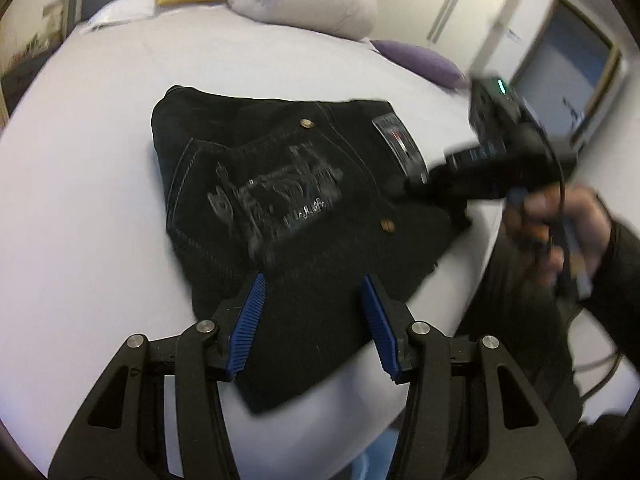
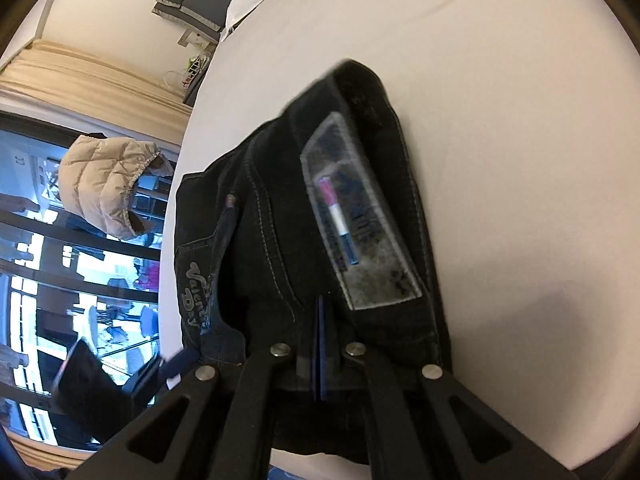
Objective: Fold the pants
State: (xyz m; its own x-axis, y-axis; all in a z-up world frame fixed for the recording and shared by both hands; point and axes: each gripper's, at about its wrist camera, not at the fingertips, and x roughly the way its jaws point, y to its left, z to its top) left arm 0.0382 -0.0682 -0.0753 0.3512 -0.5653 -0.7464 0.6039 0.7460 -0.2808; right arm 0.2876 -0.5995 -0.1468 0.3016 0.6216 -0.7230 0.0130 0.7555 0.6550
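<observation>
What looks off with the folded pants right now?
The black pants lie folded but skewed, one corner overhanging the bed edge. The right gripper is shut on the waistband; the left gripper hovers open.

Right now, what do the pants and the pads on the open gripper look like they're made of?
Pants: black denim, going by the contrast stitching, metal rivets and sewn waistband patch. Left gripper pads: blue, ribbed and matte, probably rubber or soft plastic.
</observation>
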